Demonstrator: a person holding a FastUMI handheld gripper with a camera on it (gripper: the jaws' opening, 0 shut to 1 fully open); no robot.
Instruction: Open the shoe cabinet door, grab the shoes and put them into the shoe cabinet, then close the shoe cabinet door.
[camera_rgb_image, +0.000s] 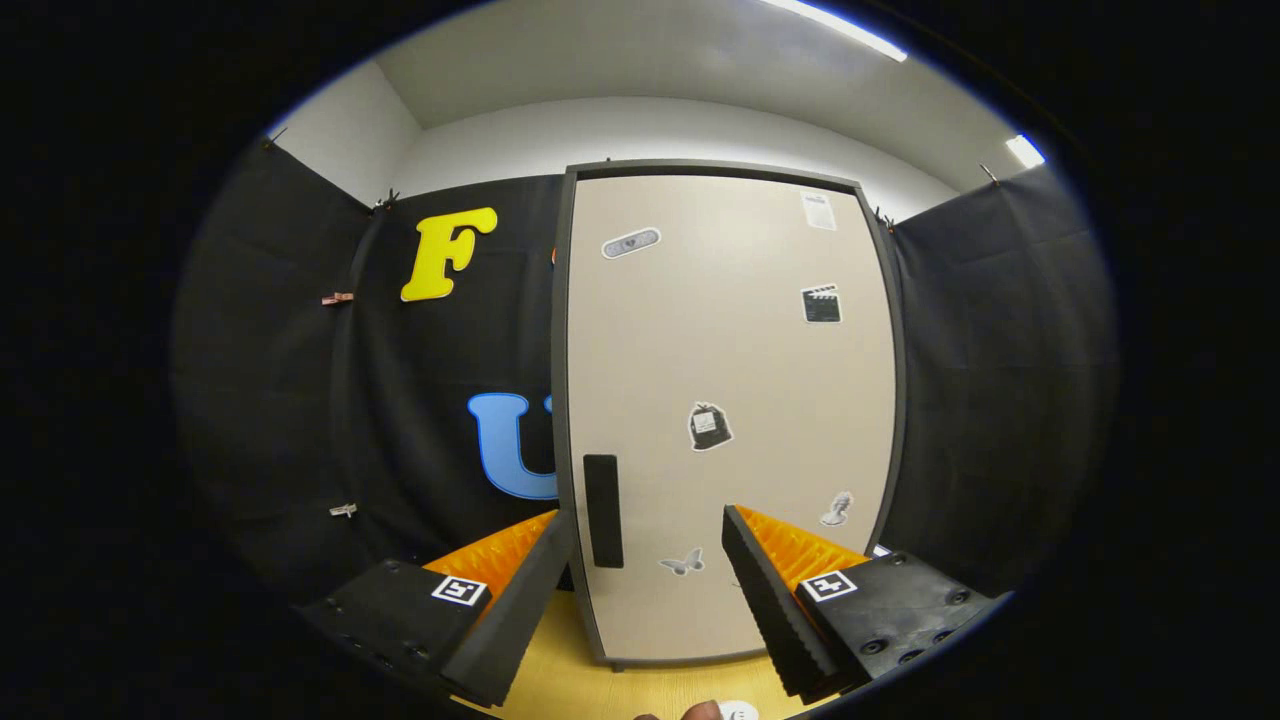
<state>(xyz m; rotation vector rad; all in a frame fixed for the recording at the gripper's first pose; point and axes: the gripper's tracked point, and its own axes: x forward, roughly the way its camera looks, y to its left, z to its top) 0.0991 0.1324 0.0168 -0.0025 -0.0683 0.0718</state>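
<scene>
Shoe cabinet (730, 400): standing upright just ahead of the fingers, beige door shut inside a dark grey frame.
Door stickers (709, 426): several dotted across the cabinet door, a butterfly lowest.
Gripper (645, 580): fingers spread wide apart, holding nothing, aimed at the cabinet's lower left.
Handle (603, 510): dark vertical recess near the cabinet door's left edge, between the fingertips.
Floor (560, 680): yellow wood under the cabinet.

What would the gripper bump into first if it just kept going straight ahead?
Probably the closed cabinet door, near its dark handle. The gripper is open with nothing between its fingers. How far off the door stands is hard to judge.
</scene>
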